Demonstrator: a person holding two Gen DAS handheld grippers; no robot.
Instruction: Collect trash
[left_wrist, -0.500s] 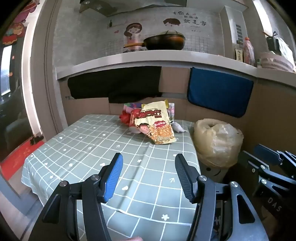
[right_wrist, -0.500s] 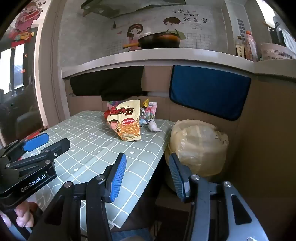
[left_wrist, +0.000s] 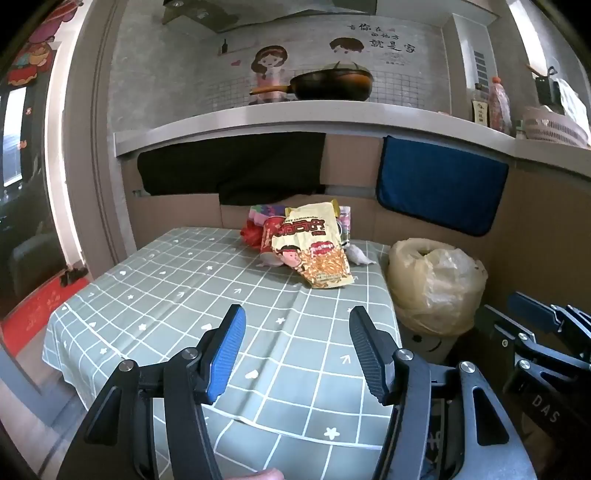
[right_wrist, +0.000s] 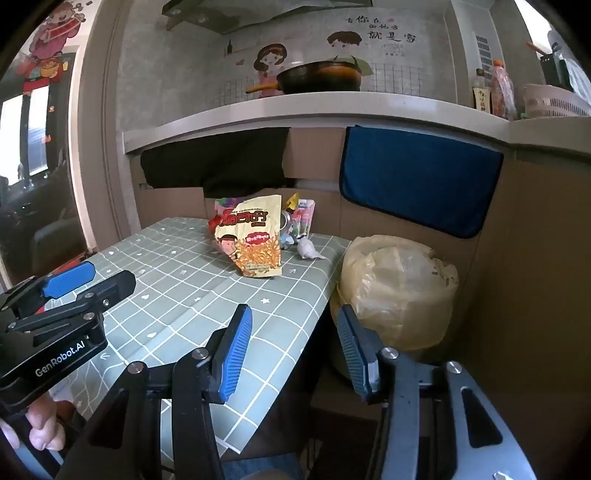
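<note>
Table: a grey-green checked oilcloth (left_wrist: 177, 291), glossy, printed with small white stars and hearts.
Trash: a crinkled yellow snack bag (left_wrist: 314, 251) leans on a heap of red and pink wrappers (left_wrist: 258, 229) at the table's far edge; a crumpled white tissue (right_wrist: 308, 249) lies just beside it.
Bin: round, lined with a puffy translucent yellowish bag (right_wrist: 395, 291), standing beside the table's right edge.
Left gripper (left_wrist: 295, 352): ribbed pads spread wide over the cloth, nothing between them.
Right gripper (right_wrist: 293, 352): pads parted above the table edge, holding nothing.
</note>
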